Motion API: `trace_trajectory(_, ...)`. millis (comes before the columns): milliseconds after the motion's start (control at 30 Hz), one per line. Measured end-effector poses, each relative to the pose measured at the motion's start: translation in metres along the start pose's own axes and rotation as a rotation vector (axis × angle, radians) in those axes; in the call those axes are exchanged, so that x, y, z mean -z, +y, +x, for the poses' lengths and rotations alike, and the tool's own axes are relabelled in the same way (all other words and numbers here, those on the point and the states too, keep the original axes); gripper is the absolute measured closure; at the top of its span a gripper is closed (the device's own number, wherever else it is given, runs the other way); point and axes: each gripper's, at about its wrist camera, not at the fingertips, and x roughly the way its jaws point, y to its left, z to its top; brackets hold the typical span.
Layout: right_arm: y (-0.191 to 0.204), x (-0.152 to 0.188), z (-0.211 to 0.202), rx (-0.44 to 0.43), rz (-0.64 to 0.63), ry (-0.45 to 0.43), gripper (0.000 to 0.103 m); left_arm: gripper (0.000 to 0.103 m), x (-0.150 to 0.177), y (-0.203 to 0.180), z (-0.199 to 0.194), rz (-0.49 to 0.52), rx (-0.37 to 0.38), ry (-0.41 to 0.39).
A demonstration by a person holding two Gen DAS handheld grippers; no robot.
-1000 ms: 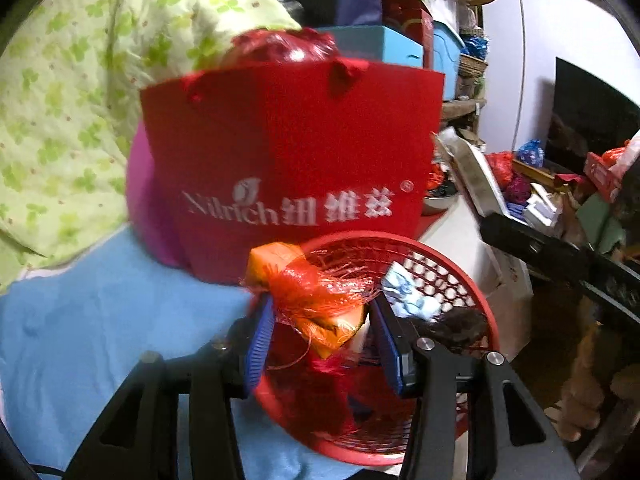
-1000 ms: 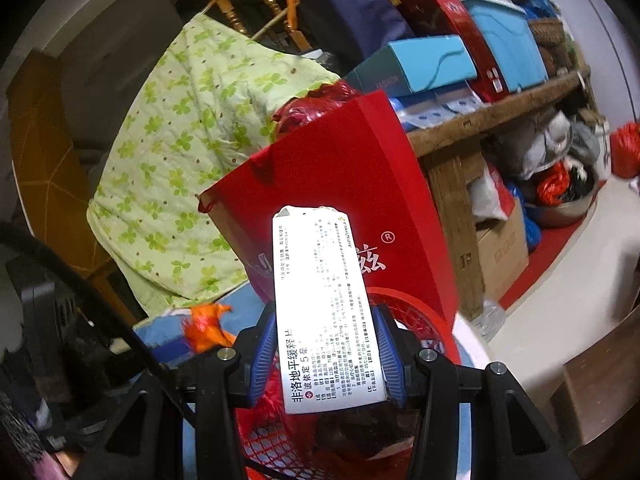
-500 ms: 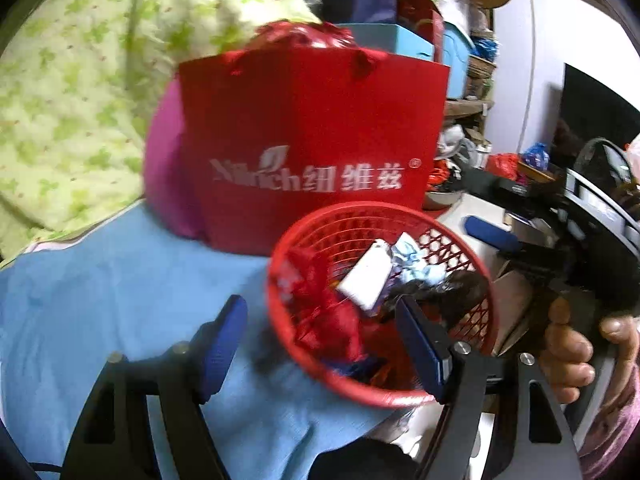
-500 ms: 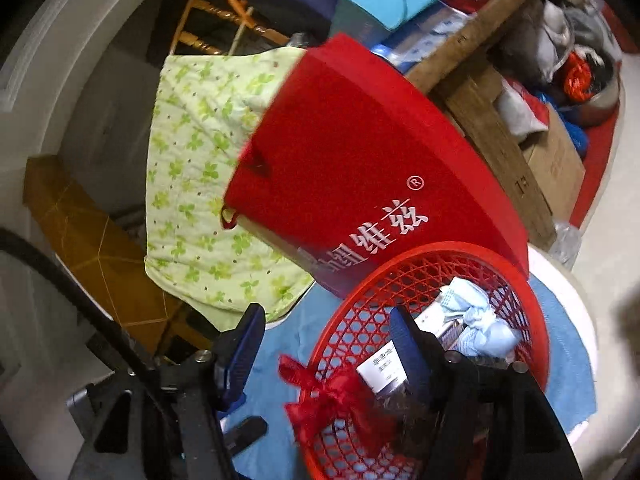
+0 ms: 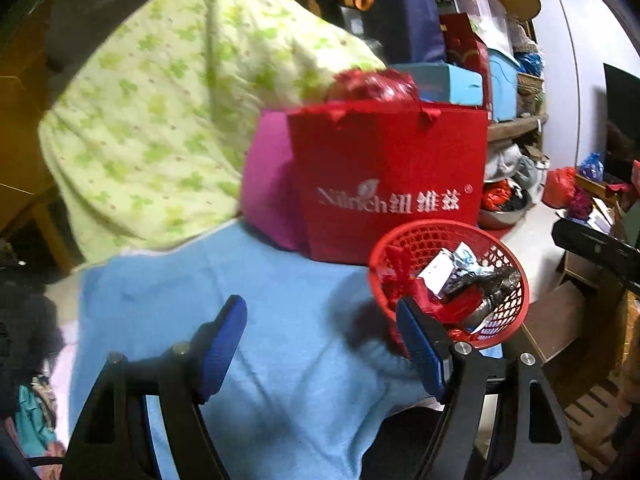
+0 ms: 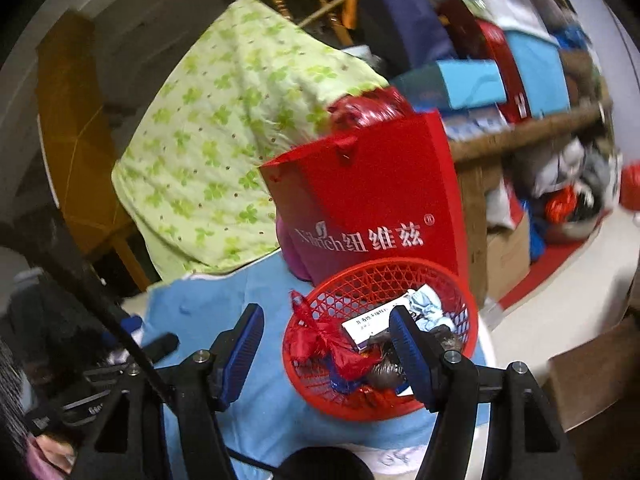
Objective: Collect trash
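A red mesh basket (image 5: 420,236) stands on a light blue cloth (image 5: 224,280); it also shows in the right wrist view (image 6: 360,276). It holds a white medicine box (image 6: 370,324), a red wrapper (image 6: 320,340), a pale blue crumpled scrap (image 6: 430,306) and dark foil trash (image 5: 486,280). My left gripper (image 5: 320,340) is open and empty, left of the basket above the cloth. My right gripper (image 6: 326,344) is open and empty, just above the basket's near-left rim.
A red paper bag (image 5: 392,168) with white lettering stands right behind the basket, a magenta bag (image 5: 268,184) beside it. A green flowered quilt (image 5: 168,112) hangs at the left. Boxes and shelves crowd the back right. The other gripper's black body (image 5: 596,244) shows at the right.
Both grippers opened: the left let go of the orange-red wrapper, the right let go of the white box, both now lying in the basket. Both grippers have pulled back from it.
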Motion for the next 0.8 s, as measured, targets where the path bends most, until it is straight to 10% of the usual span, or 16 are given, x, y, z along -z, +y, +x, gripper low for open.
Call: trace_trajectory(800, 0.056, -0.003, -0.144, 0.11, -0.214, -0.117, 0.03, 0.002, -0.001, 0.01, -0.136, -0.022, -0.174, -0.134)
